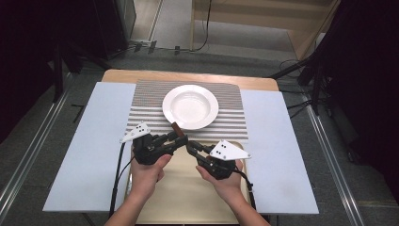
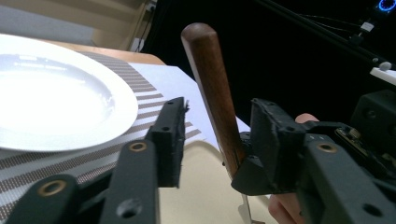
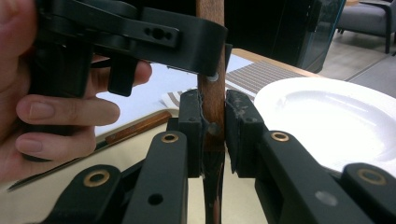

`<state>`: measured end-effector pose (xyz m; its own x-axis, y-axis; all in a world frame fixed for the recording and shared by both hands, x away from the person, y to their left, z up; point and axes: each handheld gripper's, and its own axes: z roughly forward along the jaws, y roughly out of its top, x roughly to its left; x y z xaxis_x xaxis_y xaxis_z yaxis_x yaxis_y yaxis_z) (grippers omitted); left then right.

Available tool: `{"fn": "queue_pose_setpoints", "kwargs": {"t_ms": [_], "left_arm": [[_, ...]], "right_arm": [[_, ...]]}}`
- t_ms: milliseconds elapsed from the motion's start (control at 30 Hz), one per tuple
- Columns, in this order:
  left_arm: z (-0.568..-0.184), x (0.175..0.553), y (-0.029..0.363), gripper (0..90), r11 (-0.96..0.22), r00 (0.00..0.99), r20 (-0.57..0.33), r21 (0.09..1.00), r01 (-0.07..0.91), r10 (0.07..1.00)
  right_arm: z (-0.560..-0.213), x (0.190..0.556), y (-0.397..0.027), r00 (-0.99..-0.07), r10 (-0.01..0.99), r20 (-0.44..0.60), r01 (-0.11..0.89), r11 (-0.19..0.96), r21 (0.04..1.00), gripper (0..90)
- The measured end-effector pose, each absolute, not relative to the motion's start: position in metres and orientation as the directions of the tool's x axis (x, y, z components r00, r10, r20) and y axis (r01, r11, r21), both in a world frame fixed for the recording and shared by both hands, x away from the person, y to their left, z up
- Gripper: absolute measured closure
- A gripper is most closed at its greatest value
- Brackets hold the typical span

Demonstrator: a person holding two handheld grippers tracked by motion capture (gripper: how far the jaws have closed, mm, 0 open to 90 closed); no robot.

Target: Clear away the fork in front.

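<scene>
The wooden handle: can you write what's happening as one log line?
right gripper: shut on wooden handle | left gripper: open around handle, not pressing | plate: empty, on striped mat

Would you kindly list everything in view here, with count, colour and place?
plate: one, white, on the placemat, far middle.
placemat: one, grey-and-white striped, under the plate.
tray: one, cream, near edge of the table.
mats: two, pale blue-white, either side of the tray.
table: one, light wood, its far edge showing.
wooden handle: one, dark brown, upright between both grippers.
second handle: one, brown, lying on the tray.
right gripper: black, shut on the wooden handle.
left gripper: black, jaws either side of the handle, a gap showing.
hands: two, holding the grippers.
</scene>
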<state>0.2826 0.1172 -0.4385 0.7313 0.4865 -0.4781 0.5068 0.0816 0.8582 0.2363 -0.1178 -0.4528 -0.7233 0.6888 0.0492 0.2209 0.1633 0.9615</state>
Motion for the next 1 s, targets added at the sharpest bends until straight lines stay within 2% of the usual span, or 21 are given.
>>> {"fn": "queue_pose_setpoints", "kwargs": {"t_ms": [167,200,267,433,467,533,600,833,1000], "left_arm": [[-0.440,0.284,0.119,66.8,0.105,0.719,-0.505,0.845,0.524,0.477],[-0.440,0.284,0.121,72.7,0.114,0.721,-0.517,0.841,0.530,0.462],[-0.441,0.285,0.122,77.0,0.116,0.733,-0.530,0.836,0.537,0.427],[-0.436,0.279,0.123,79.4,0.112,0.753,-0.490,0.862,0.495,0.439],[-0.435,0.279,0.124,79.6,0.113,0.756,-0.478,0.868,0.483,0.447],[-0.434,0.279,0.128,79.8,0.115,0.759,-0.474,0.872,0.477,0.446],[-0.432,0.279,0.133,79.9,0.119,0.758,-0.468,0.875,0.469,0.454],[-0.425,0.280,0.146,79.9,0.101,0.776,-0.438,0.891,0.443,0.453],[-0.421,0.279,0.151,80.0,0.078,0.785,-0.420,0.897,0.434,0.455]], "right_arm": [[-0.455,0.234,-0.114,-0.721,0.692,0.030,0.210,0.178,0.961,76.3],[-0.455,0.234,-0.112,-0.722,0.691,0.025,0.207,0.182,0.961,76.3],[-0.457,0.233,-0.110,-0.720,0.694,0.010,0.197,0.190,0.962,76.2],[-0.459,0.231,-0.109,-0.721,0.693,0.015,0.172,0.158,0.972,75.4],[-0.459,0.230,-0.109,-0.724,0.690,0.015,0.165,0.152,0.974,73.1],[-0.457,0.231,-0.111,-0.724,0.690,0.018,0.152,0.133,0.979,59.5],[-0.455,0.233,-0.113,-0.721,0.693,0.005,0.143,0.142,0.979,50.4],[-0.453,0.238,-0.137,-0.691,0.718,0.082,0.229,0.109,0.967,32.9],[-0.448,0.241,-0.161,-0.638,0.759,0.128,0.266,0.061,0.962,9.7]]}}
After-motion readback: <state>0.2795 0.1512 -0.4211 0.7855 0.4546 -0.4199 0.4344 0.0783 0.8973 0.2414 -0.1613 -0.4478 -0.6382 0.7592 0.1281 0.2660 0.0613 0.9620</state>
